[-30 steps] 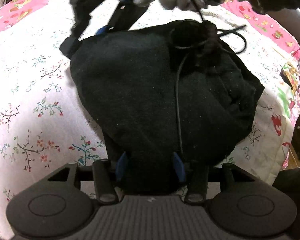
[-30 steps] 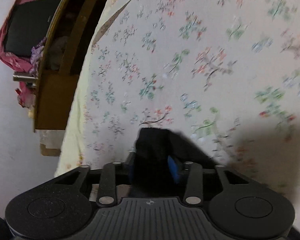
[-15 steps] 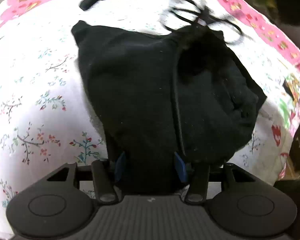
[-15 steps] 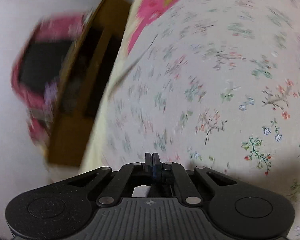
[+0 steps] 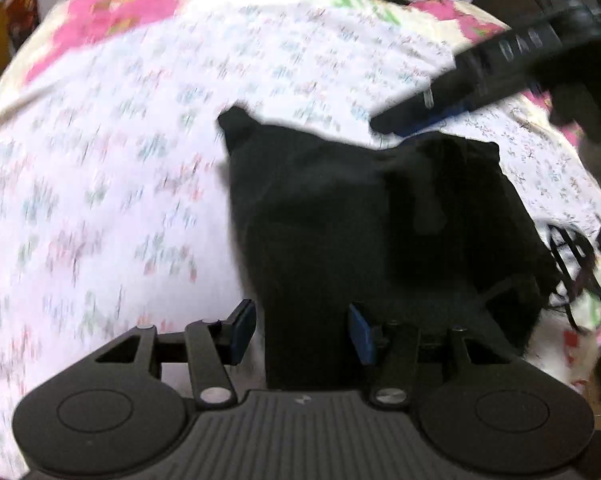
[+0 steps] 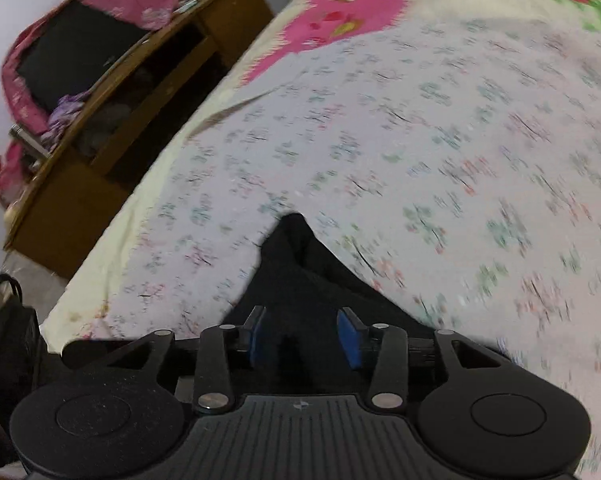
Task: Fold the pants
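Left wrist view: my left gripper has black pants between its jaws; the right pad touches the cloth and a gap shows at the left pad, so I cannot tell if it grips. The bundle spreads ahead on the floral sheet. My right gripper is opening, pants between its pads, a corner pointing ahead.
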`<state>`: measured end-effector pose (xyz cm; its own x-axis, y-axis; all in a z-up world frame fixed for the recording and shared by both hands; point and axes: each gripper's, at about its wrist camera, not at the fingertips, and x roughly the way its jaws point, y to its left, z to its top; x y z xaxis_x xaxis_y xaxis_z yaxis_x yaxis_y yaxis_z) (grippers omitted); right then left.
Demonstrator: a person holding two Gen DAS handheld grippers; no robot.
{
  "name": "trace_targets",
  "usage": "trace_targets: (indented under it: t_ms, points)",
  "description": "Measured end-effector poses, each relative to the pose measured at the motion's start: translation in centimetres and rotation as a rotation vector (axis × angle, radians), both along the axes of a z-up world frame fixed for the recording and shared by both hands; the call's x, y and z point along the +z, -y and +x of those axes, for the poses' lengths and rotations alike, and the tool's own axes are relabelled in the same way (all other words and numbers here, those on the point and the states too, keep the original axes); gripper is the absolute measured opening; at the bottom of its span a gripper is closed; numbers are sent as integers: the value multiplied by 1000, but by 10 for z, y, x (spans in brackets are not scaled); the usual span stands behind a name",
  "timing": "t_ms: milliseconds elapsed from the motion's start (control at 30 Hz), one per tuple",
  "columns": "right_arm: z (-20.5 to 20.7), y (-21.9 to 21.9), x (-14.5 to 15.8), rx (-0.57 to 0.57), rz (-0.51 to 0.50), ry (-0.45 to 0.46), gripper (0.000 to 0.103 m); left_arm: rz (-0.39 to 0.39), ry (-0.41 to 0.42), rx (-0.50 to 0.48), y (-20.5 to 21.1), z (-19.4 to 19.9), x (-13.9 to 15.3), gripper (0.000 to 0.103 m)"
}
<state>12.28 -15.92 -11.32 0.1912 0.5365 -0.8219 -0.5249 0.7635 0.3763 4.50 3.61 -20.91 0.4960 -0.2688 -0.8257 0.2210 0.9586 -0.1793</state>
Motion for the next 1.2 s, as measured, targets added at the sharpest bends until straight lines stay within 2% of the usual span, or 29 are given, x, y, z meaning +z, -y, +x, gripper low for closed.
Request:
trace_targets:
  t_ms: [67, 133, 167, 200, 233, 300, 400, 500, 567, 600, 700, 800, 833, 900, 933, 1000, 1067, 1100, 1133, 1167, 1200]
  points:
    - [-5, 2, -12, -24, -7, -4, 26, 24, -33, -8, 8, 6, -11, 59]
    - [-11, 6, -27, -46, -88, 4, 22, 5, -117, 2, 7, 4, -27, 60]
    - [-11, 9, -38, -58, -138, -15, 13, -22, -154, 15, 5, -1, -33, 61]
    - [-11, 14, -49, -71, -175, -29, 10, -37, -175, 28, 3, -8, -36, 61]
    - [-11, 18, -56, -84, -203, -35, 3, -22, -179, 24, 4, -17, -35, 61]
    - [-12, 21, -62, -86, -212, -36, 3, -24, -248, 11, 5, -26, -39, 61]
    - [-16, 12, -57, -60, -226, -13, 8, -31, -283, 28, 5, -35, -41, 59]
    - [-22, 10, -47, -35, -226, 26, 14, -48, -256, 32, 3, -35, -25, 56]
    - [-26, 12, -39, -36, -208, 47, 22, -77, -234, 70, -10, -32, -12, 56]
    - [-27, 15, -35, -47, -193, 50, 23, -76, -208, 87, -15, -32, -5, 56]
    - [-33, 22, -26, -85, -160, 69, 25, -21, -111, 101, -13, -24, 6, 56]
    - [-36, 21, -26, -114, -147, 91, 28, 25, -12, 48, 4, -5, -1, 57]
    - [-37, 21, -27, -117, -145, 101, 28, 41, 44, 21, 11, 5, -1, 57]
    - [-39, 19, -28, -120, -149, 155, 28, 87, 155, -1, 22, 23, 0, 60]
    - [-39, 19, -29, -134, -147, 176, 28, 84, 180, 10, 25, 34, -2, 64]
    - [-36, 23, -32, -169, -145, 173, 27, 30, 177, 40, 23, 52, -11, 67]
    - [-32, 28, -40, -172, -178, 183, 19, 81, 155, 46, 19, 60, -29, 82]
    - [-29, 31, -45, -163, -207, 190, 14, 86, 112, 55, 13, 65, -39, 86]
    - [-25, 37, -50, -167, -218, 183, 0, 27, 73, 94, 1, 67, -49, 90]
    - [-20, 47, -54, -192, -217, 162, 0, -50, 45, 130, -11, 66, -54, 90]
    - [-14, 60, -58, -235, -196, 127, 0, -83, 28, 145, -18, 66, -54, 90]
